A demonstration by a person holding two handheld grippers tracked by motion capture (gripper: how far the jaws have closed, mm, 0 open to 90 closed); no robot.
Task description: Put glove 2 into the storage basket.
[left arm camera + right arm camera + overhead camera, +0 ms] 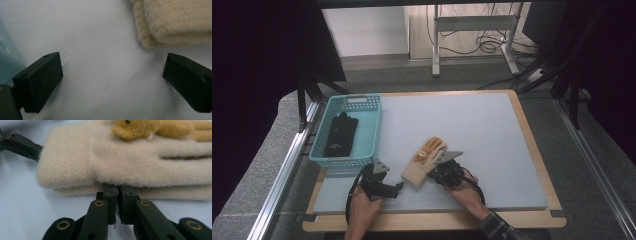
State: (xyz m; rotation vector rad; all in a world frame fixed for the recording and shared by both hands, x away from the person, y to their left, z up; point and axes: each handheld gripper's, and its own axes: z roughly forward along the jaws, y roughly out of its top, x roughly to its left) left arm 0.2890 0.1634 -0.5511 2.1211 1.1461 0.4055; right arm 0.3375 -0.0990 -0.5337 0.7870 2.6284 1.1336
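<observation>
The right gripper (117, 195), nearly closed, touches the cream glove's (125, 162) edge; the open left gripper (112, 75) sits beside its cuff on bare tabletop (472, 125).

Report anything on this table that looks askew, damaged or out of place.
Nothing looks damaged or spilled. The cream woolly glove with a tan bear on it lies slantwise on the grey mat, while a black glove already sits in the turquoise plastic basket.

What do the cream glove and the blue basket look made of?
Cream glove: soft knit or fleece, probably wool-like, judging by its fuzzy nap; the tan bear on it looks plush. Blue basket: likely moulded plastic, given its smooth lattice walls.
</observation>
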